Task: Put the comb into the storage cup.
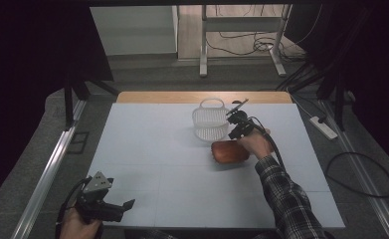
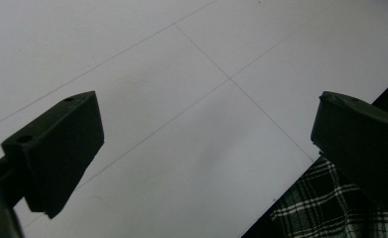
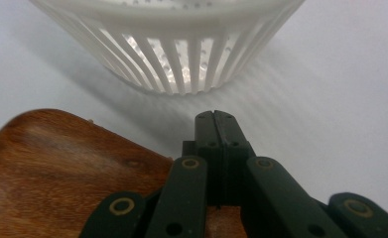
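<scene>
Right gripper view: right gripper (image 3: 214, 119) jaws pinched together, seemingly on wooden tray (image 3: 57, 168) rim, beside white slatted basket (image 3: 181, 59). Step: grasp. Next: lift level. Left gripper (image 2: 206, 144) wide, idle.

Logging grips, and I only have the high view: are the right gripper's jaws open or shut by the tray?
Observer: Shut. The right gripper has its jaws pressed together at the edge of the tray.
Operator: What's just ahead of it?
Observer: The basket, slatted sides, with a strip of bare table between.
Operator: And the left one?
Observer: The left gripper is wide open over the table, nothing between its jaws.
</scene>
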Demonstrator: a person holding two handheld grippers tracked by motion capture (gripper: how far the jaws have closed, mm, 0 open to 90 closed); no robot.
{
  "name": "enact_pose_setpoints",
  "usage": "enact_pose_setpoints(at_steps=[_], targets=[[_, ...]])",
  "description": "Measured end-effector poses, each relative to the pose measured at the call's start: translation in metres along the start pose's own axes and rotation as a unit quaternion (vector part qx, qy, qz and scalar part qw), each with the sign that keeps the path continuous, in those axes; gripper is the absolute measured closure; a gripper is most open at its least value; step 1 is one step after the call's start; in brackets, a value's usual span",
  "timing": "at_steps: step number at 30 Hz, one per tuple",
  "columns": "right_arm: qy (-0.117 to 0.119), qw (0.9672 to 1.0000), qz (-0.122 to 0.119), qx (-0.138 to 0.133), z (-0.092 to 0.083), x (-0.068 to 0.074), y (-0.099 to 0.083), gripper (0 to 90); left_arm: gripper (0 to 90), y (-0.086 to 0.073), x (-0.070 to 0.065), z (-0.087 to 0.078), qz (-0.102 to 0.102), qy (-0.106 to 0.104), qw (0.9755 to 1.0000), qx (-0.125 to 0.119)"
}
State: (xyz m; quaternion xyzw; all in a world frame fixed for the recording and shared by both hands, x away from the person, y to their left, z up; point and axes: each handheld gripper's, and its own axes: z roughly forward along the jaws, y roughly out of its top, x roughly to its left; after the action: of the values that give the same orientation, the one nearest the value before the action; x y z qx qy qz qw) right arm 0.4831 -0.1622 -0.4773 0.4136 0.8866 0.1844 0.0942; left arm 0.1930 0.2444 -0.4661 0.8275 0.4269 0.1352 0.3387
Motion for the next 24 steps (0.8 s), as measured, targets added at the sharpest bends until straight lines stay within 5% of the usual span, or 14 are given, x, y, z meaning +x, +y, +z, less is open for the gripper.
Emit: enact_pose_setpoints(at_steps=[10,24], targets=[[0.022,0.9997,0.008,-0.008,0.002,-0.003,-0.007,89.5,1.0,0.000,-0.001,0.001,0.002,0.003,1.0000,0.003],[0.006,0.9999,0.010,0.005,0.003,-0.007,-0.016,89.5,1.0,0.000,-0.002,0.001,0.005,0.004,1.0000,0.006]])
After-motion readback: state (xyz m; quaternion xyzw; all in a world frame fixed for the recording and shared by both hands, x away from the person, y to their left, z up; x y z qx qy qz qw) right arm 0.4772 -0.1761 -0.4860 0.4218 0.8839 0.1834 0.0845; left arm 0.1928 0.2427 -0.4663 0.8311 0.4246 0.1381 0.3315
